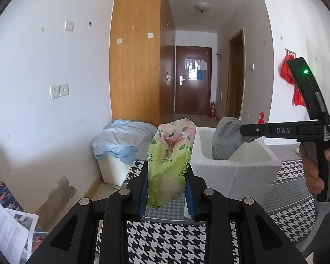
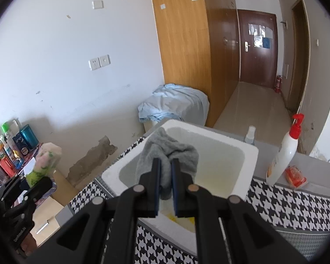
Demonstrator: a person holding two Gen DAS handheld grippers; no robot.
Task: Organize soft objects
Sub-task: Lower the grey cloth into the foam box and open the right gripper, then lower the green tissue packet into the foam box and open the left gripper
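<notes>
My left gripper [image 1: 166, 176] is shut on a green and pink plastic tissue pack [image 1: 170, 158] and holds it upright above the houndstooth cloth, left of the white foam box [image 1: 235, 171]. My right gripper [image 2: 165, 169] is shut on a grey cloth [image 2: 167, 151] and holds it over the open foam box [image 2: 242, 154]. In the left wrist view the right gripper [image 1: 244, 130] comes in from the right with the grey cloth [image 1: 225, 139] hanging into the box. The left gripper with the tissue pack [image 2: 44, 162] shows at the left of the right wrist view.
A houndstooth cloth [image 1: 165, 237] covers the table. A white pump bottle [image 2: 283, 154], an orange packet [image 2: 296, 176] and a small spray bottle [image 2: 250, 134] stand right of the box. A blue sheet [image 1: 123, 138] covers a white bin. Several bottles [image 2: 8, 147] sit on a low shelf.
</notes>
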